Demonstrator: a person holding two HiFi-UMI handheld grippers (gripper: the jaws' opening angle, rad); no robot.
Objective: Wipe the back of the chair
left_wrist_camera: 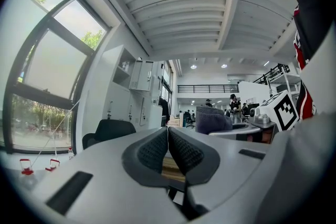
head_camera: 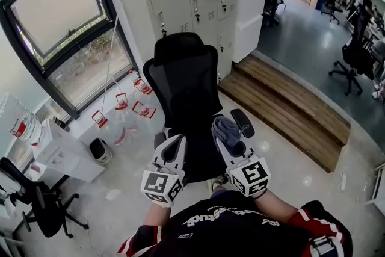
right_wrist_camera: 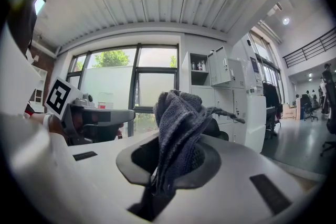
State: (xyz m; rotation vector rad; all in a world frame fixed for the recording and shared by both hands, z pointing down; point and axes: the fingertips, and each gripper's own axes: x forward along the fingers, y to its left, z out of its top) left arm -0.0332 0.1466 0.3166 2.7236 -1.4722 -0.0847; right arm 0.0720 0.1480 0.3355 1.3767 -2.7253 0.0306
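Here, right tool (right_wrist_camera: 173, 161) pinches grey cloth (right_wrist_camera: 179, 115); left tool (left_wrist_camera: 168, 148) closed, seemingly empty.

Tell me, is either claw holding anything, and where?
The right gripper pinches a grey cloth by its bunched lower part; the rest sticks up past the jaws. The left gripper is shut, empty.

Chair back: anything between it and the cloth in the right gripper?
Nothing visible. The right gripper, jaws shut on the grey cloth, faces the black mesh chair back with open air between. The left gripper, jaws shut and empty, is off to its left; the armrest is off to the right.
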